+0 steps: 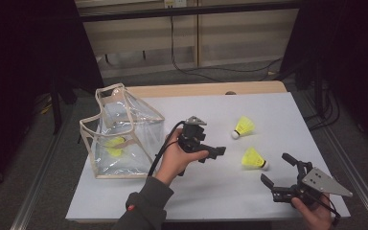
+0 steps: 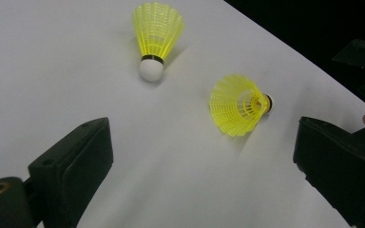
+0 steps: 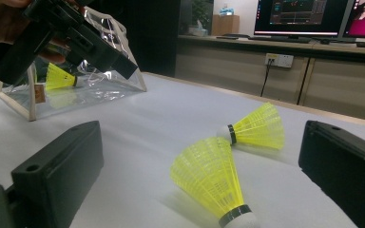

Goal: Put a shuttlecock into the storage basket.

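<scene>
Two yellow shuttlecocks lie on the white table top [image 1: 211, 191]. The farther one [image 1: 244, 127] [image 2: 157, 33] [image 3: 259, 127] points its white cork left. The nearer one [image 1: 254, 159] [image 2: 237, 104] [image 3: 211, 183] lies just ahead of my right gripper [image 1: 276, 167] [image 3: 202, 137], whose jaws stand open and hold nothing. My left gripper [image 1: 211, 152] [image 2: 202, 137], held in a hand at mid table, is open and aimed at both shuttlecocks. A third shuttlecock [image 1: 115, 146] [image 3: 59, 78] lies inside a clear bag [image 1: 124, 120] [image 3: 95, 88] at the left.
The bag has cream trim and stands with its mouth upward near the table's left edge. Cables run over the floor beyond the table. Monitors [image 3: 304, 16] and a low cabinet stand in the background. The left gripper [image 3: 66, 38] hangs in front of the bag.
</scene>
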`<state>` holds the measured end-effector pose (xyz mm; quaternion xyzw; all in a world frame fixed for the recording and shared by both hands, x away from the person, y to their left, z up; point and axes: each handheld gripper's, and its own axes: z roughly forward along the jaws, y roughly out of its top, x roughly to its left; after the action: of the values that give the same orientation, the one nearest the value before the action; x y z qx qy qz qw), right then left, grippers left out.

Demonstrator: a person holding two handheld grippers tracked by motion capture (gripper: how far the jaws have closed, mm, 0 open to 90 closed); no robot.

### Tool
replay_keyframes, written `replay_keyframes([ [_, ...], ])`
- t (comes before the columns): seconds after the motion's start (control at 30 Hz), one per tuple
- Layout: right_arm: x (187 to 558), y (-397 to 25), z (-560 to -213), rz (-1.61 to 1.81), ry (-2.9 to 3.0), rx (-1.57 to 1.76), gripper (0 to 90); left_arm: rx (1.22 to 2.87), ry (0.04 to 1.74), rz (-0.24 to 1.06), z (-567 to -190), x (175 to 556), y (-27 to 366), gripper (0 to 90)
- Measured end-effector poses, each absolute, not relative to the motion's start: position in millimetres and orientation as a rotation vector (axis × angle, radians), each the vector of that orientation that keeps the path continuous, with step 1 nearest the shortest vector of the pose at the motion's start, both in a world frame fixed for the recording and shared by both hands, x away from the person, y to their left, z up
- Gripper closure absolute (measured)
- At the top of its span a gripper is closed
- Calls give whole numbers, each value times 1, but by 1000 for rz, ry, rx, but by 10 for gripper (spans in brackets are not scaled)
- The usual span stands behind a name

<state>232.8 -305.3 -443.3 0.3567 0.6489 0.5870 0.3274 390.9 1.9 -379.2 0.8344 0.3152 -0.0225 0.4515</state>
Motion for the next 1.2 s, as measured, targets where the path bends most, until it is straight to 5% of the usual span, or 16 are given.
replay_keyframes([
  [1.2,233,-306,-443,1533,1701,937,8,2109,709,-101,-400,386,-29,73],
])
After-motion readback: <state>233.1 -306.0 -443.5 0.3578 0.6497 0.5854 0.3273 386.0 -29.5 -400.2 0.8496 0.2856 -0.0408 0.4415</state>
